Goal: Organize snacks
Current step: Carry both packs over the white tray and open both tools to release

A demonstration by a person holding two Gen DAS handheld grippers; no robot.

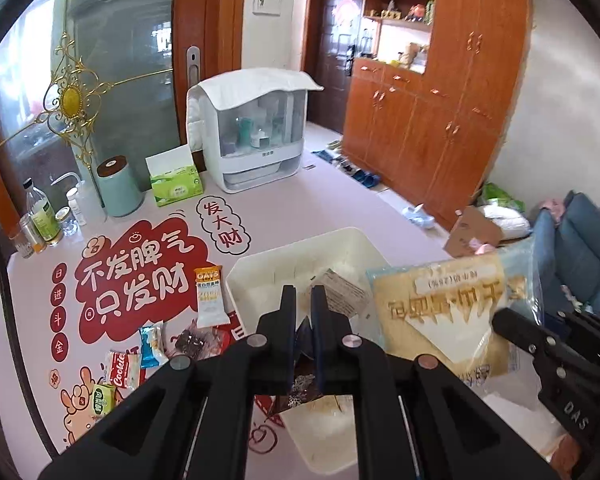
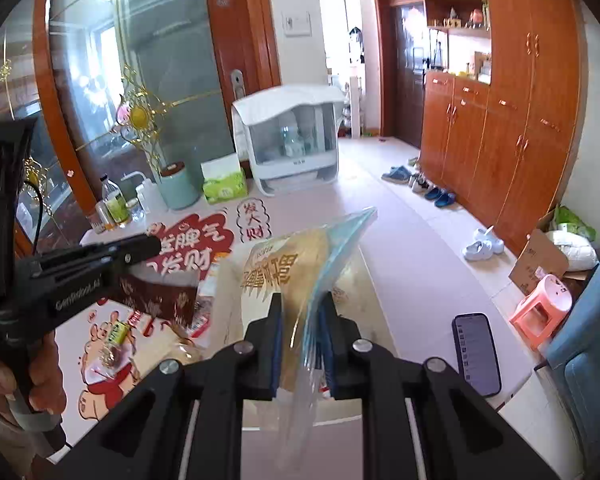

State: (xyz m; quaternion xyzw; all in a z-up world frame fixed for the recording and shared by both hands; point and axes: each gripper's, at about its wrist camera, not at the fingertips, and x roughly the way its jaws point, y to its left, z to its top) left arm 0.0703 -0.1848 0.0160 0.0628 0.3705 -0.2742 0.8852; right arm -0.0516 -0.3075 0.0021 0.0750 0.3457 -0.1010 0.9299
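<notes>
Along the counter's [image 1: 260, 208] left edge stand bottles and a teal canister, then a green tissue box. Nearer the front edge lie the loose snacks: a small green packet, a red-and-white pack reading "Cookie" [image 1: 121, 374], a blue sachet, and an orange-topped bar marked "OATS" [image 1: 208, 296]. They look light and crinkly, best nipped at a sealed end.

The left gripper [image 1: 302, 300] has its fingers clenched; a dark wrapper shows low between them, but I cannot tell if they truly pinch it. In the right wrist view this gripper's body reads "GenRobot.AI". Beyond its tips sits the white bin [image 1: 300, 256] at the counter's middle, a paper label lying inside.

The right gripper [image 2: 302, 312], lettered "DAS", has its fingers clamped on the clear sealed border of a big bag of pale wafers [image 1: 440, 312], held in the air above the counter just right of the bin. Its print is Chinese, upside down. It seems light, floppy, slippery, its contents crushable; the flat seam is the sensible hold.

A phone [image 2: 476, 354] lies near the counter's right edge.
</notes>
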